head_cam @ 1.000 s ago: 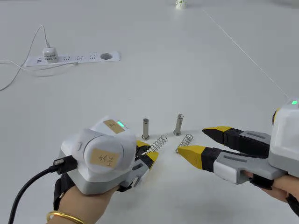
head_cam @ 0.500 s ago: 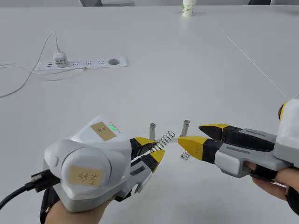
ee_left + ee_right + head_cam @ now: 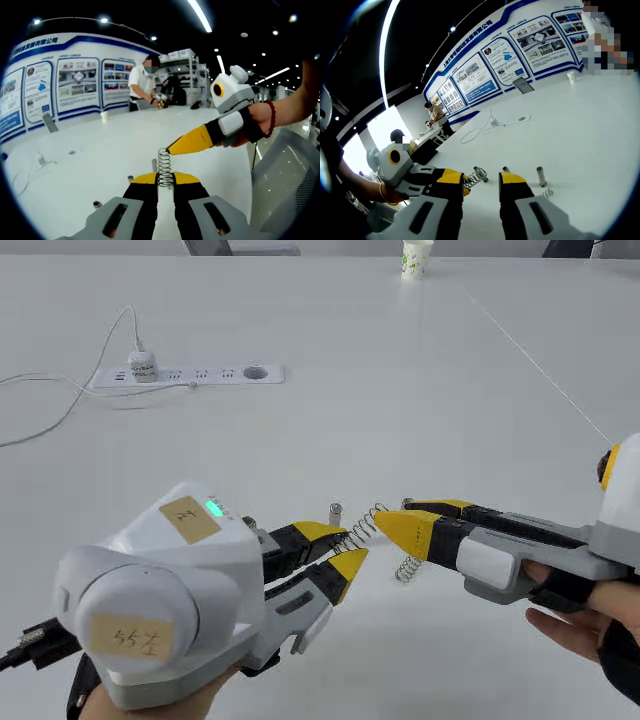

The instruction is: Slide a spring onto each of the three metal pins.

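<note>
My left gripper (image 3: 348,546) is shut on one end of a thin steel spring (image 3: 364,525), which sticks up and to the right, off the white table. In the left gripper view the spring (image 3: 164,165) rises from between the yellow tips. My right gripper (image 3: 394,514) comes in from the right, open, with one yellow tip at the spring's free end. A short metal pin (image 3: 335,511) stands just behind the spring. A second spring (image 3: 407,567) lies on the table below the right gripper. Two pins (image 3: 506,170) (image 3: 540,175) stand ahead in the right gripper view.
A white power strip (image 3: 190,373) with a plugged-in charger and cable lies at the far left. A paper cup (image 3: 416,258) stands at the far edge. A person (image 3: 142,82) works at the table's far side in the left gripper view.
The left gripper has lifted the spring off the table and raised it. The right gripper has moved left, bringing its tip up to the spring's free end.
</note>
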`<move>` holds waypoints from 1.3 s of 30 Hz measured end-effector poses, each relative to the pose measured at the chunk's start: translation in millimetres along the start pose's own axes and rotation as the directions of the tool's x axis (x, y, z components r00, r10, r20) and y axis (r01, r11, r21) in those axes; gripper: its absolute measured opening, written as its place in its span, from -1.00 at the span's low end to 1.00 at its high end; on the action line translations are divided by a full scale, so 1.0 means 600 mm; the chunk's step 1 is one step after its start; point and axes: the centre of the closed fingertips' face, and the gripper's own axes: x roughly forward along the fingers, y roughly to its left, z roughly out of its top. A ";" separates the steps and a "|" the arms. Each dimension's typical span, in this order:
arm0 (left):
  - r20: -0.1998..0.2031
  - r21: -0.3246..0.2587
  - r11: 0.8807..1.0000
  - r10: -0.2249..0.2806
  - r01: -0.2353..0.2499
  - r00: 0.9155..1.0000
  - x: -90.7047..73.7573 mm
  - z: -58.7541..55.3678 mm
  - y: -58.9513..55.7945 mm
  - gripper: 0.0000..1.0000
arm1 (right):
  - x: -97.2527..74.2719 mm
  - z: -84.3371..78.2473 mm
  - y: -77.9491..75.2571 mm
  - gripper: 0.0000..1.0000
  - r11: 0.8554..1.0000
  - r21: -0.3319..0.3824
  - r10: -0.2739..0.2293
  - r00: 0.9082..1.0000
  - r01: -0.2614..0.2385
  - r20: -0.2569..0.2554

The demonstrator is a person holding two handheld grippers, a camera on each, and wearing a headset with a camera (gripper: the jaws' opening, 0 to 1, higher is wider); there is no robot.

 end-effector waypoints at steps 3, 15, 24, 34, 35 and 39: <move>0.016 -0.013 1.000 -0.004 0.005 1.000 -0.004 0.004 -0.002 -0.80 | 0.002 0.003 0.010 -0.49 0.999 0.037 0.029 1.000 -0.029 0.011; 0.114 -0.054 0.998 -0.031 0.038 0.993 -0.017 0.024 -0.011 -0.79 | 0.007 0.008 0.031 -0.64 0.985 0.139 0.095 0.995 -0.099 0.037; 0.113 -0.052 0.998 -0.025 0.031 0.993 -0.019 0.023 -0.011 -0.79 | 0.008 0.007 0.042 -0.73 0.983 0.129 0.132 0.991 -0.134 0.027; 0.086 -0.057 0.998 -0.013 0.018 0.996 -0.018 0.017 -0.009 -0.78 | 0.011 0.007 0.052 -0.75 0.987 0.057 0.149 0.988 -0.151 0.032; 0.080 -0.070 0.997 -0.013 0.018 0.997 -0.017 0.015 -0.009 -0.78 | 0.011 0.007 0.053 -0.76 0.987 0.049 0.150 0.988 -0.151 0.031; 0.061 -0.075 0.997 -0.003 0.007 0.998 -0.016 0.008 -0.006 -0.78 | 0.015 0.007 0.059 -0.77 0.987 0.023 0.158 0.987 -0.159 0.027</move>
